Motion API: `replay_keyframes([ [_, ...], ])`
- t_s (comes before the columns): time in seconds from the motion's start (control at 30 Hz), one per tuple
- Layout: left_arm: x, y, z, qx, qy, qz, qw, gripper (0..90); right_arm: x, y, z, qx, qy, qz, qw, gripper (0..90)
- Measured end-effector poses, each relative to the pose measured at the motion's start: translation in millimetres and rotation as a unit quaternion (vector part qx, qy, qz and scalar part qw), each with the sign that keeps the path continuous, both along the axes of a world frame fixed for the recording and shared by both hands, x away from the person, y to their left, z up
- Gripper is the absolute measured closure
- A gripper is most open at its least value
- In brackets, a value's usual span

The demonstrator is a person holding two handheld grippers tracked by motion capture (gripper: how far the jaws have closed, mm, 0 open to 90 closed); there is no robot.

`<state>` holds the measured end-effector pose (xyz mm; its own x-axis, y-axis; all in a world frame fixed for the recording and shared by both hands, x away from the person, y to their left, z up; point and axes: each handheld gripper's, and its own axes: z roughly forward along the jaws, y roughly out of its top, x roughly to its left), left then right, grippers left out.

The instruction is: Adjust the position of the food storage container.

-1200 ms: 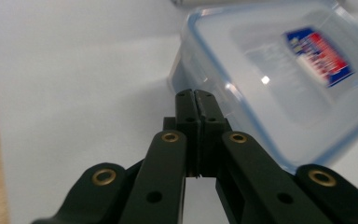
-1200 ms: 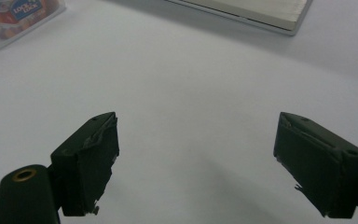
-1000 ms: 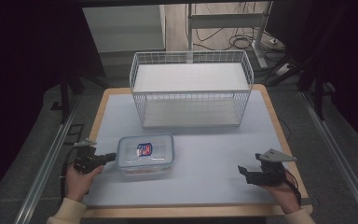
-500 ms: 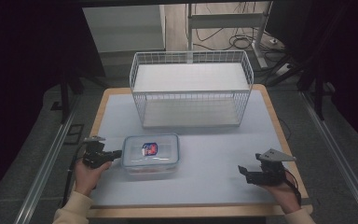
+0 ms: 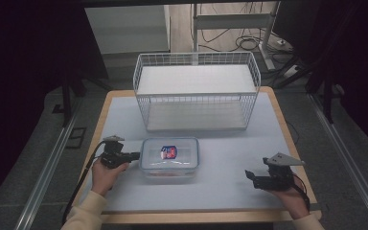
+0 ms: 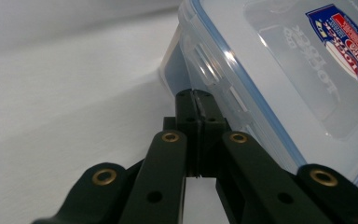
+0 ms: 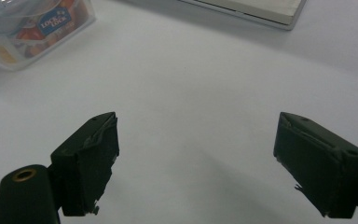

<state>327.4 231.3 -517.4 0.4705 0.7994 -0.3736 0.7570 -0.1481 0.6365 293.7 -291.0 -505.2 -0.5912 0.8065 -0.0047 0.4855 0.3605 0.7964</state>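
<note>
At nine o'clock of the clear box (image 5: 169, 155) our left gripper (image 5: 135, 155), pinched together, meets its edge; our right gripper (image 5: 250, 176) gapes wide over bare table (image 5: 230, 158)

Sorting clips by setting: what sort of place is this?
Probably a lab or workshop recording bench: a padded table on rails, loose floor cables, and staged props, a wire basket and lidded plastic container.
</note>
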Motion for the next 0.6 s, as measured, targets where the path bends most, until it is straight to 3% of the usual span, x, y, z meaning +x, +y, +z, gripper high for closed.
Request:
replay_keyframes([
  [0.6, 2.8, -42.2, 0.9, -0.012, 0.006, -0.046, 0.9989, 89.9, -0.1, -0.4, 0.7, 0.0, -0.001, 0.001, 1.0, 14.0],
])
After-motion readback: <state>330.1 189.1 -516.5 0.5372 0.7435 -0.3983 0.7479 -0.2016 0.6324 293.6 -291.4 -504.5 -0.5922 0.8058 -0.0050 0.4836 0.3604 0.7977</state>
